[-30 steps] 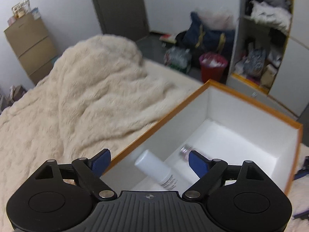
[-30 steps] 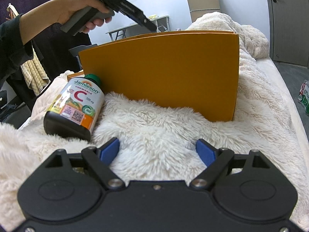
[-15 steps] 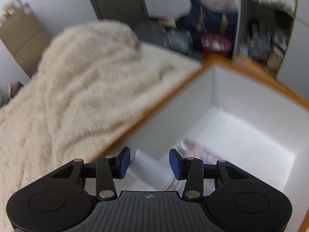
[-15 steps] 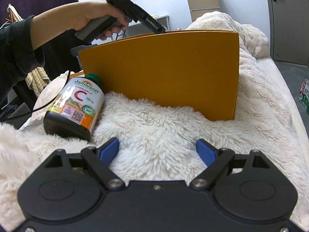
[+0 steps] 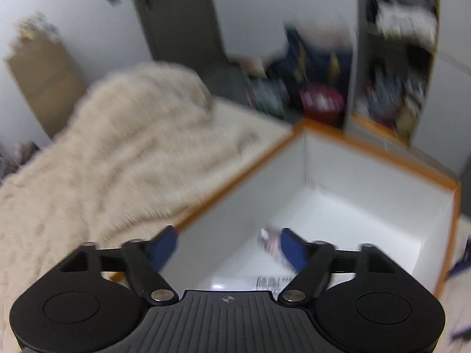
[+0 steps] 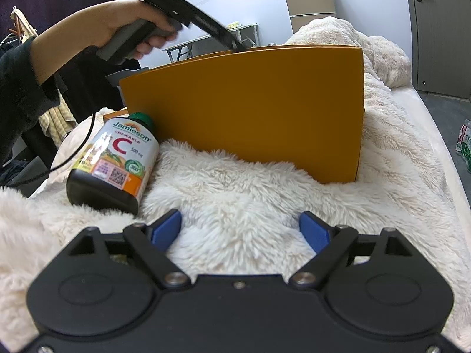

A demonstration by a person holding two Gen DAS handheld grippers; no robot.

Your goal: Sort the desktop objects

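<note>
My left gripper (image 5: 228,245) is open and empty above the near end of the orange box (image 5: 379,150), which is white inside. A white labelled bottle (image 5: 269,282) lies on the box floor just below the blue fingers, partly hidden by the gripper body and blurred. My right gripper (image 6: 240,229) is open and empty, low over the fluffy blanket (image 6: 250,182) in front of the orange box (image 6: 250,108). A dark Jamieson vitamin C bottle (image 6: 117,158) with a green cap lies tilted on the blanket left of my right gripper, against the box wall.
The person's hand holding the left gripper (image 6: 141,35) reaches over the box's top edge. A cream blanket (image 5: 112,153) covers the bed left of the box. A red bin (image 5: 321,103) and open wardrobe shelves (image 5: 397,58) stand beyond the bed.
My left gripper's jaws narrowed half a second ago and have opened wide again, and it has lifted a little above the bottle in the box. My right gripper has not moved.
</note>
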